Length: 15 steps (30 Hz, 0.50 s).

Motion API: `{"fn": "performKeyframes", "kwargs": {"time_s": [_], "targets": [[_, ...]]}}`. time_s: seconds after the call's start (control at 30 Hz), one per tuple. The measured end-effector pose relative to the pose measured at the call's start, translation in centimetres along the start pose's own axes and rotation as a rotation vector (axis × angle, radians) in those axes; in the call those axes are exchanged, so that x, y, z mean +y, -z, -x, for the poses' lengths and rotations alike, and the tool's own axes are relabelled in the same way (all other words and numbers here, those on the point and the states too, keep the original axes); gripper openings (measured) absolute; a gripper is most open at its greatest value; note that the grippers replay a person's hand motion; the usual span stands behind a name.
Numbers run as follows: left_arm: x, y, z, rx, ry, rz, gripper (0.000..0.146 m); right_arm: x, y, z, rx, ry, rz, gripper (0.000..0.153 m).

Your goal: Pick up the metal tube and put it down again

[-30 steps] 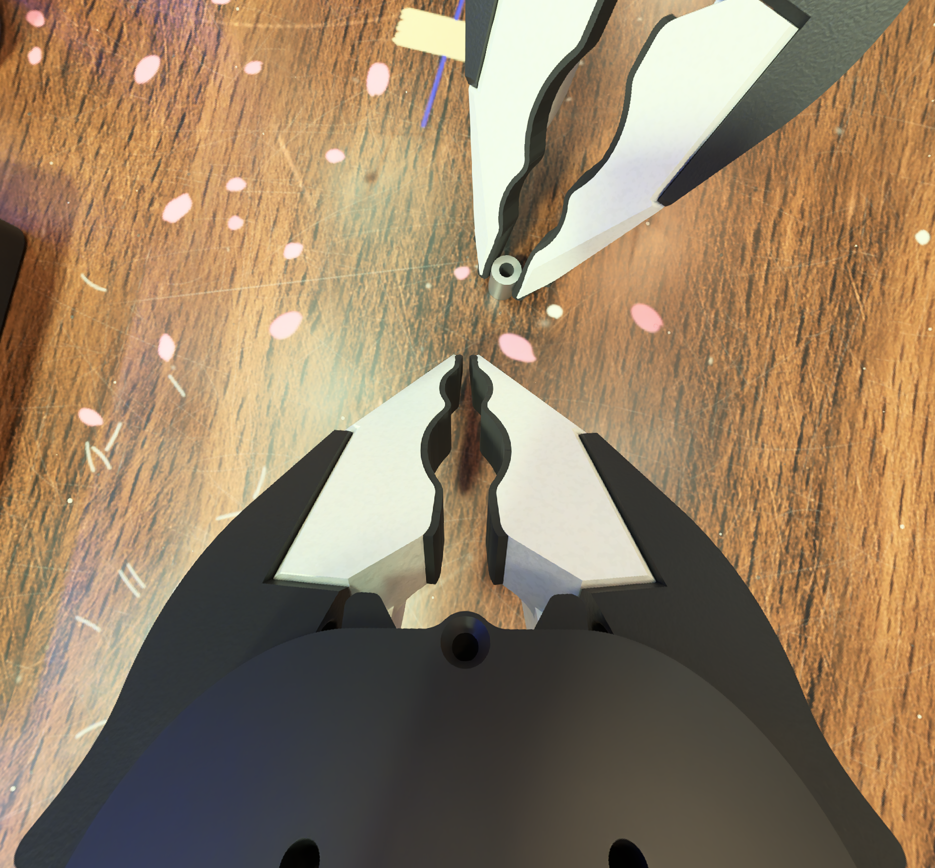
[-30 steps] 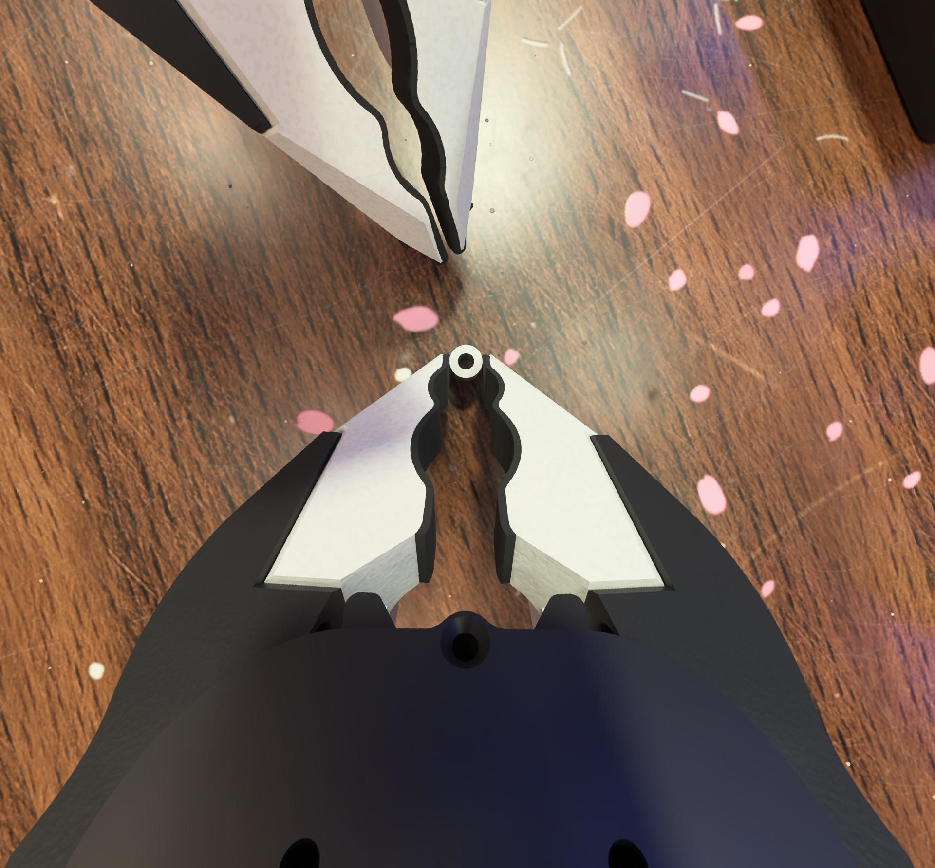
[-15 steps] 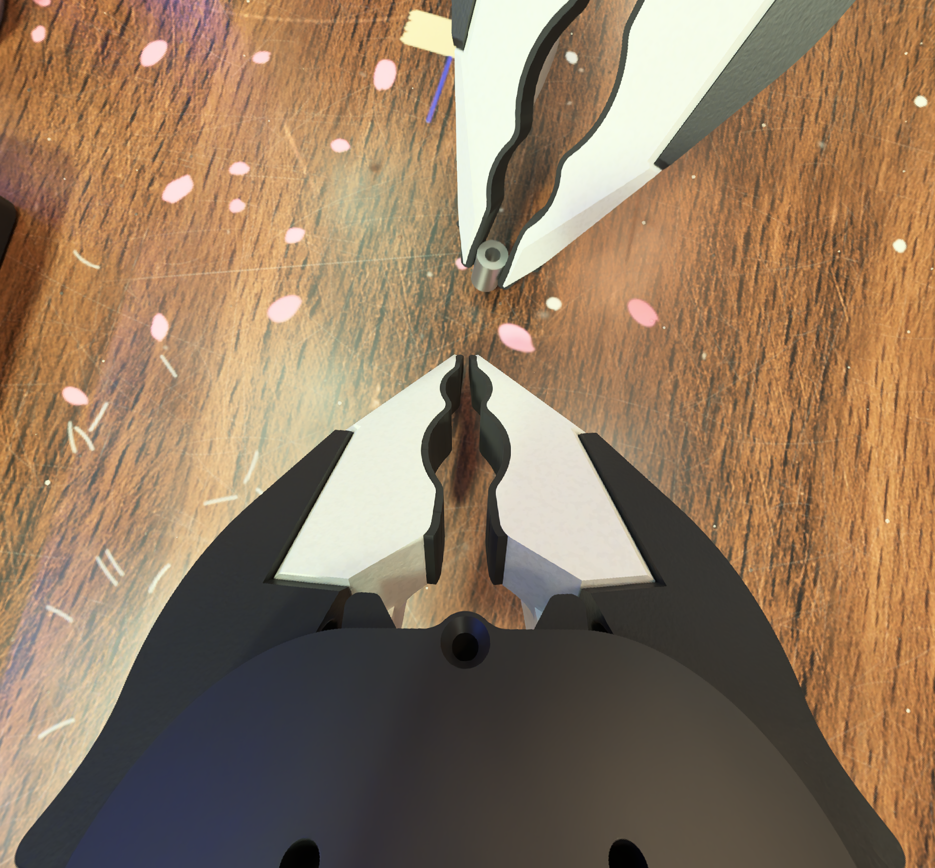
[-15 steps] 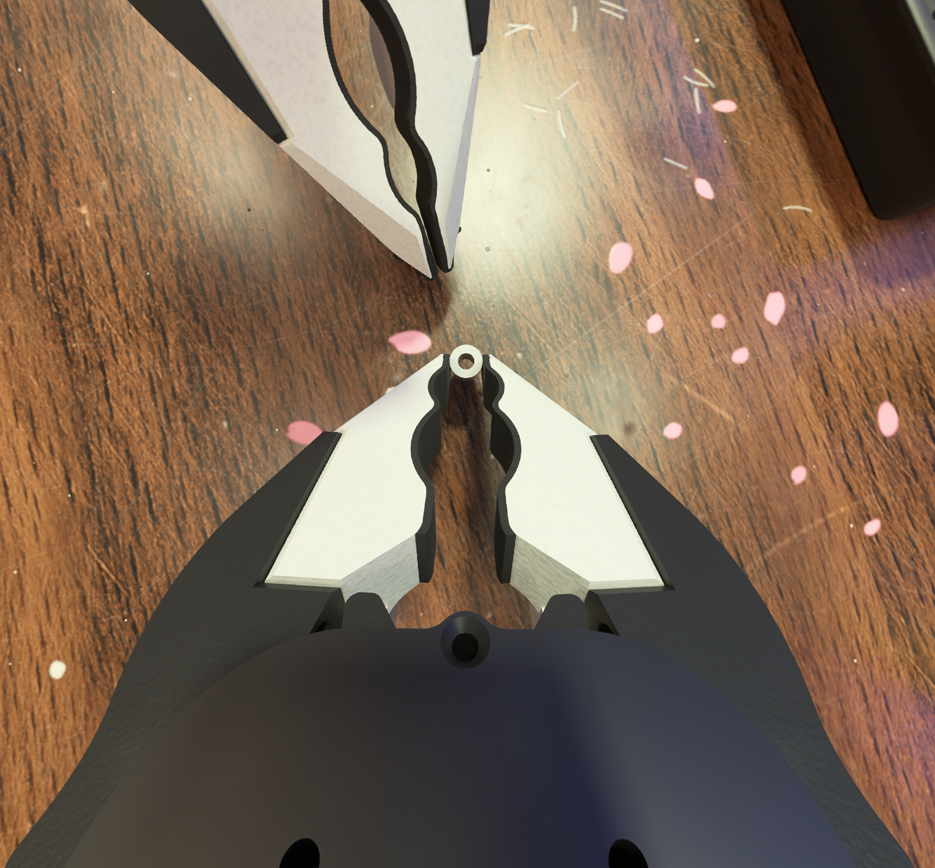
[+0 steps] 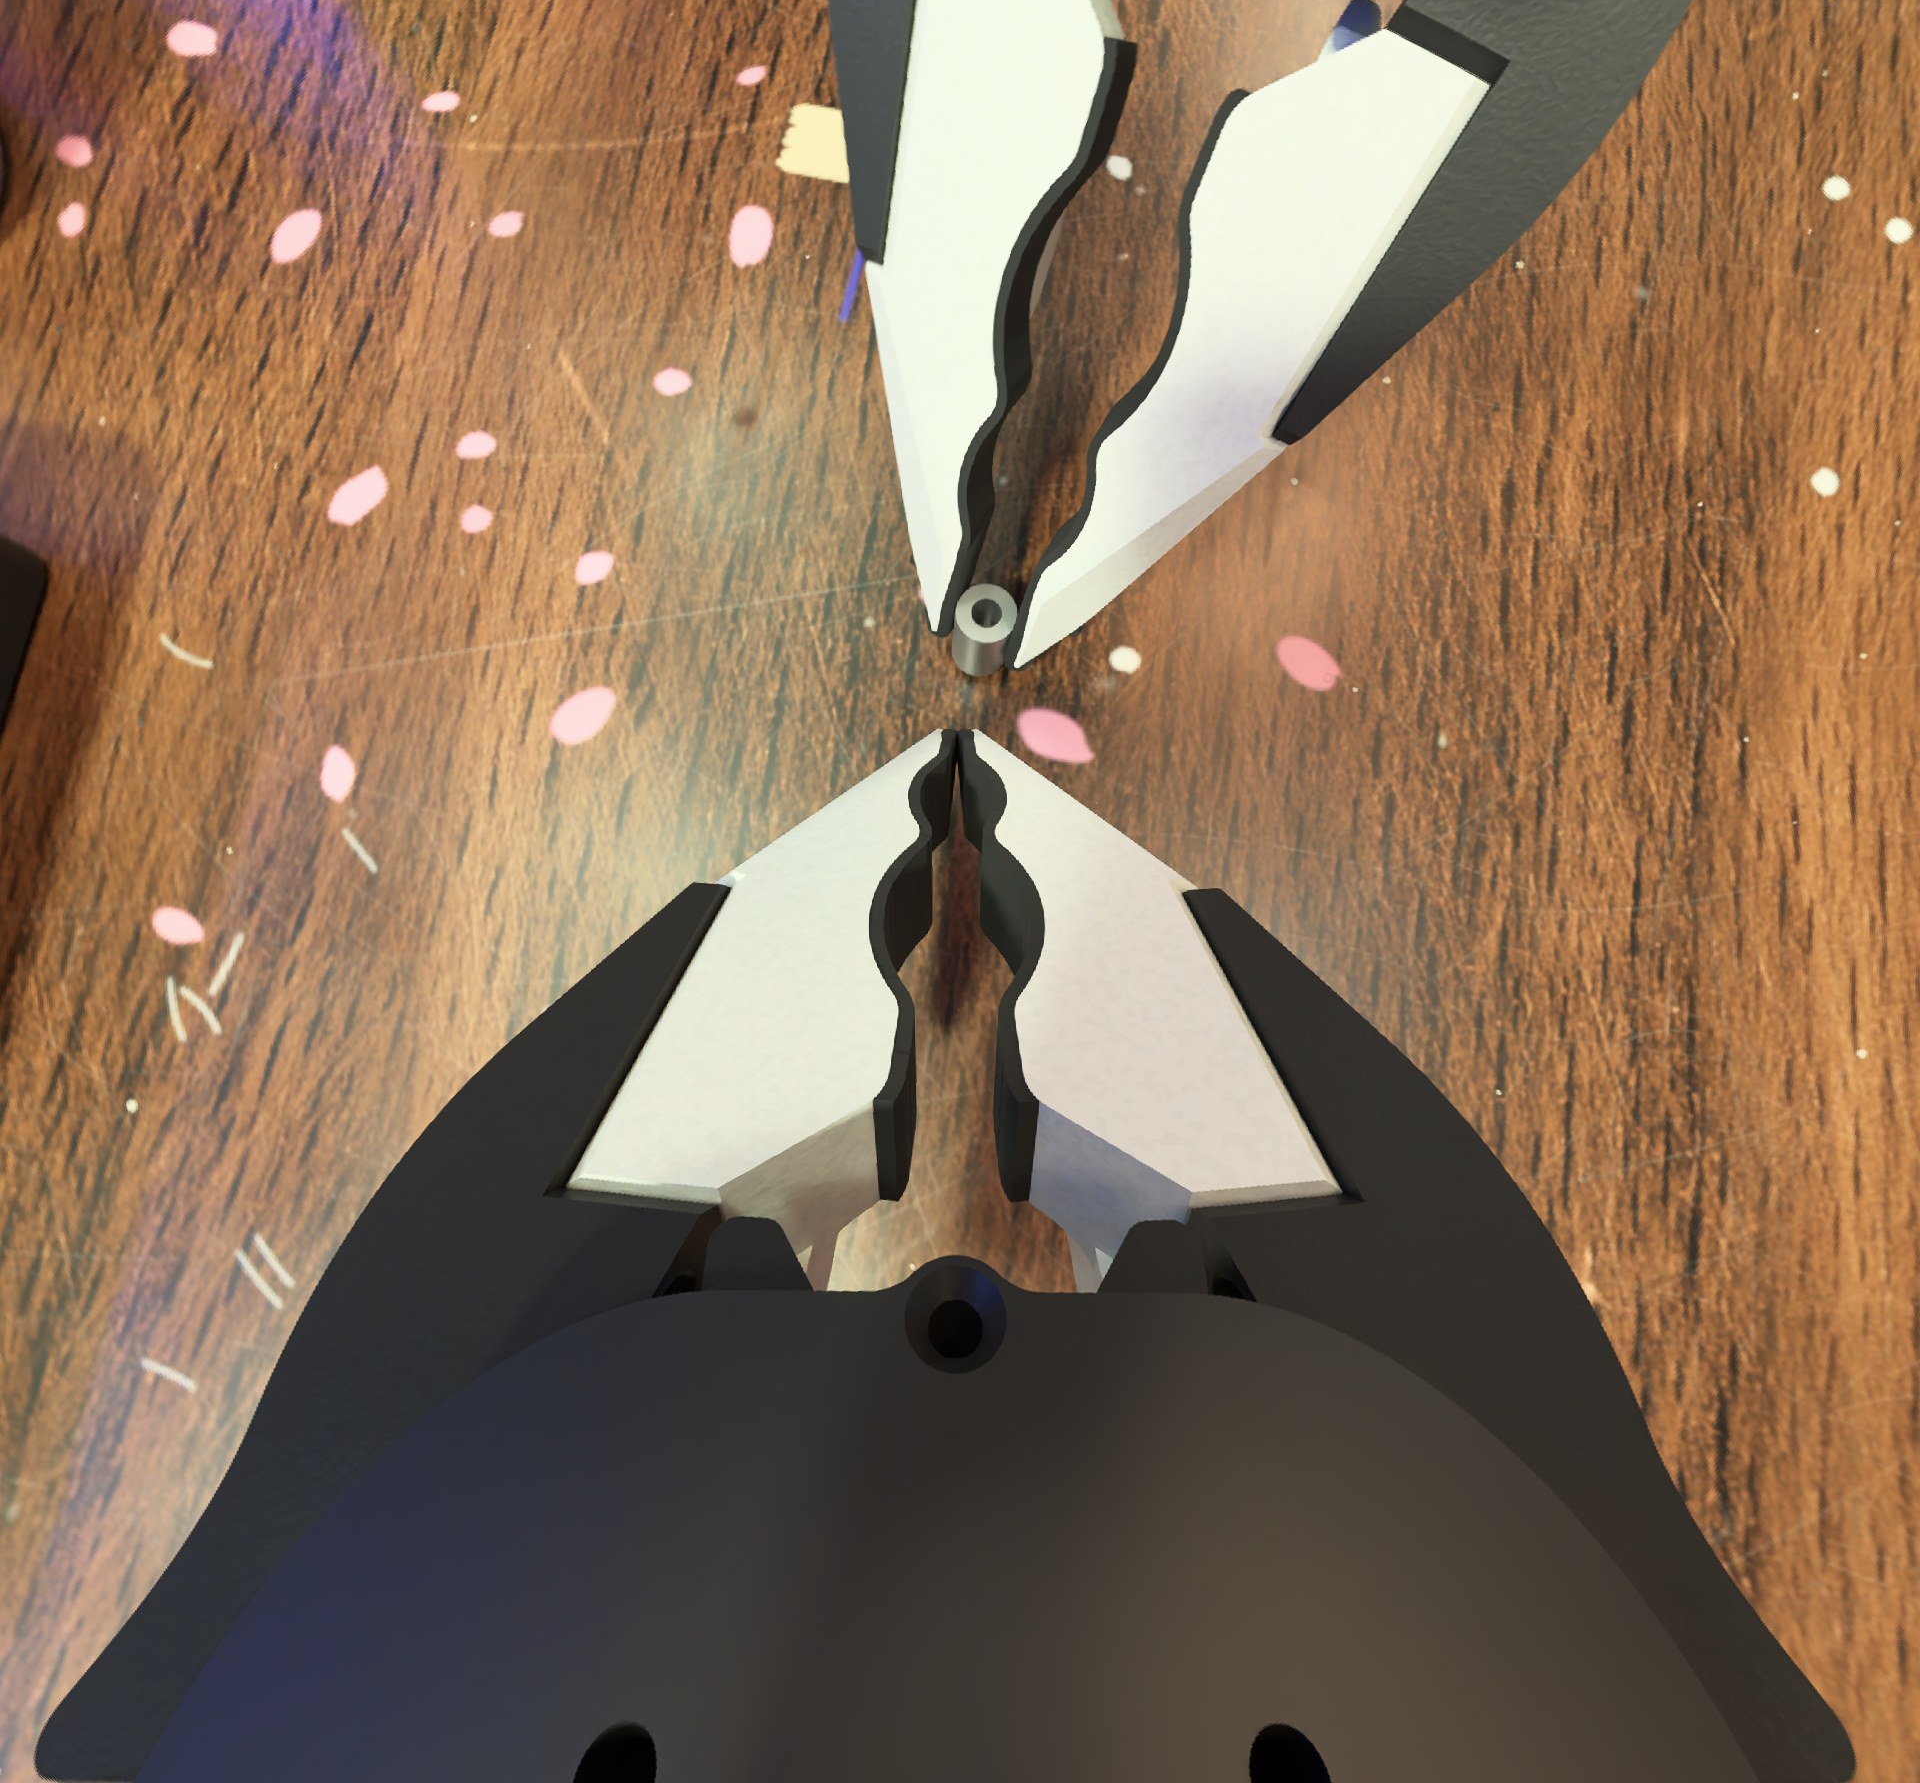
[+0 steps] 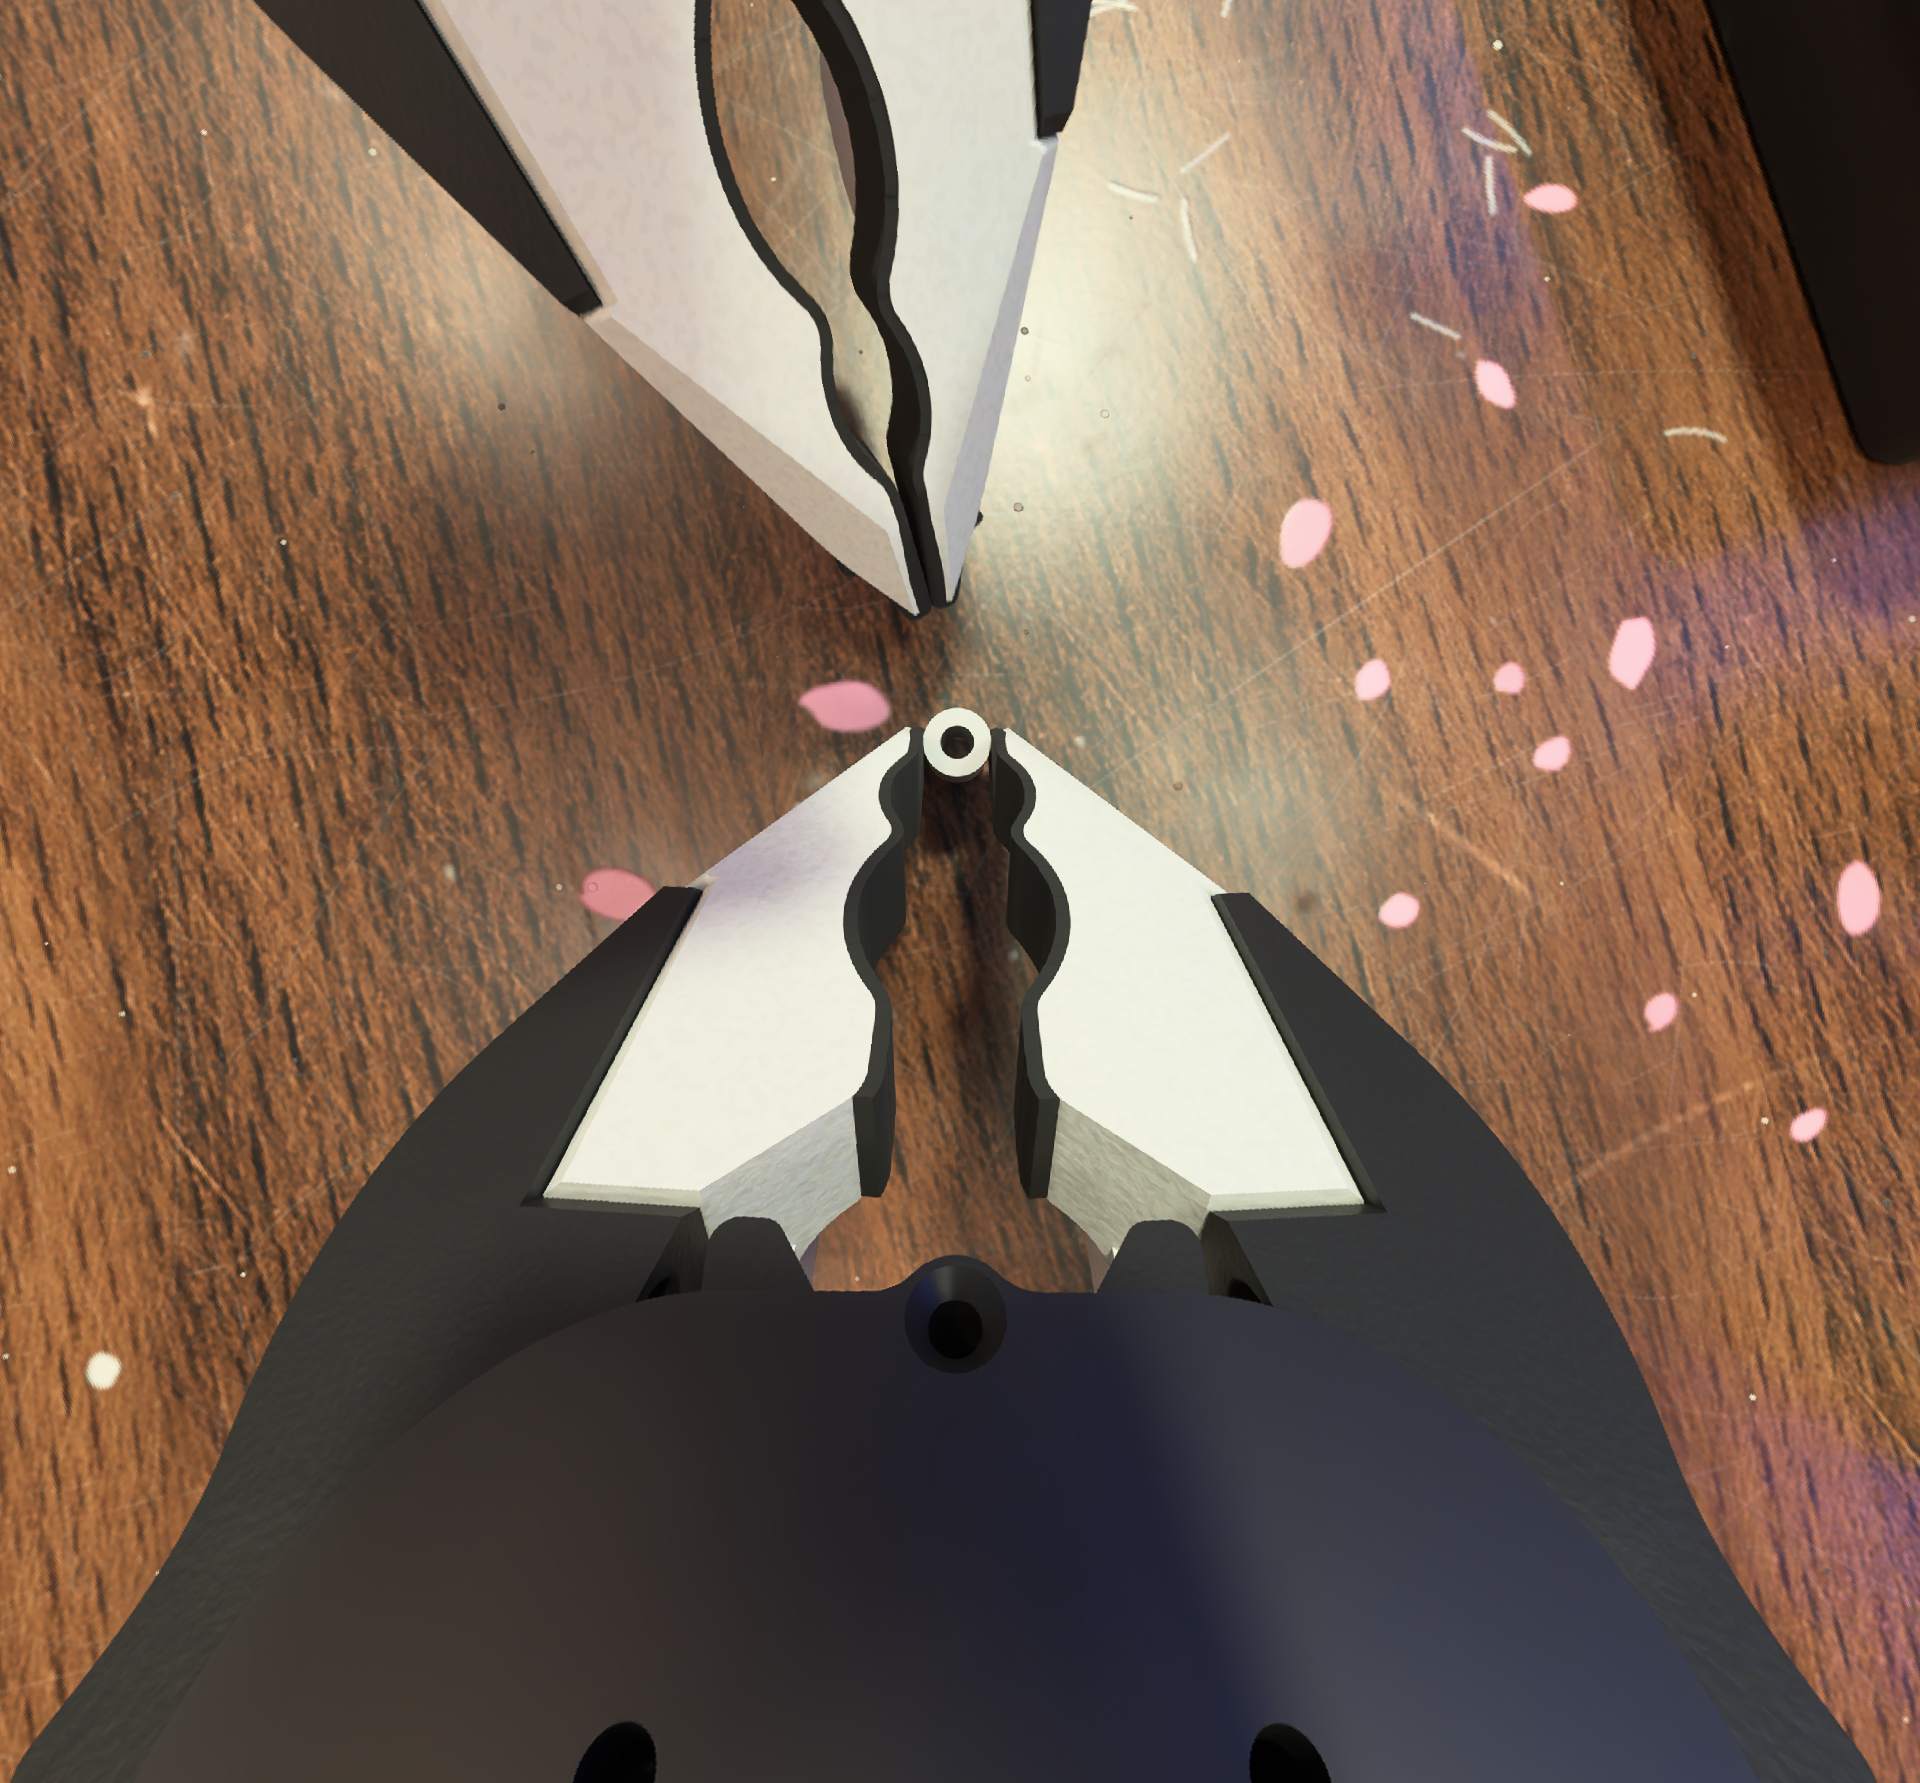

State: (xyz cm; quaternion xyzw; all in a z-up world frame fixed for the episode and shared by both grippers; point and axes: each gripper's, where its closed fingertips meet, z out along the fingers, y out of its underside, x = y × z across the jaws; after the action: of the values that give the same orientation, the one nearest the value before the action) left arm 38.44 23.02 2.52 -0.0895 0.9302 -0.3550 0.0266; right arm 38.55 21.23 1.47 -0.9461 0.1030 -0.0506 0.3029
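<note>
A short grey metal tube (image 6: 956, 746) stands upright between the tips of my right gripper (image 6: 957, 744), which is shut on it. In the left wrist view the tube (image 5: 982, 634) shows pinched at the tips of the right gripper (image 5: 980, 621), which reaches in from the top, with the tube's lower end at or just above the wooden table (image 5: 1558, 798). My left gripper (image 5: 956, 738) is shut and empty, its tips a short way in front of the tube. It also shows in the right wrist view (image 6: 928, 603), coming in from the top.
Pink petal-like flecks (image 5: 1051, 734) and pale slivers (image 5: 197, 995) lie scattered on the table. A dark box edge (image 6: 1829, 154) stands at the upper right of the right wrist view, and a dark object (image 5: 16, 621) sits at the left edge of the left wrist view.
The right gripper with the tube has come down closer to the table after being a little higher half a second ago. The left gripper's tips have closed fully together.
</note>
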Motion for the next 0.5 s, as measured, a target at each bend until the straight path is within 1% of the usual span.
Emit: {"fn": "performKeyframes", "kwargs": {"time_s": [0.2,0.5], "targets": [[-0.6,-0.8,-0.1,0.008,-0.083,-0.030,0.000,0.1,0.0,0.0,-0.002,-0.004,-0.005,0.012],[-0.4,-1.4,0.0,0.013,-0.050,-0.039,0.000,-0.1,-0.1,0.0,-0.006,-0.001,-0.014,0.012]]}}
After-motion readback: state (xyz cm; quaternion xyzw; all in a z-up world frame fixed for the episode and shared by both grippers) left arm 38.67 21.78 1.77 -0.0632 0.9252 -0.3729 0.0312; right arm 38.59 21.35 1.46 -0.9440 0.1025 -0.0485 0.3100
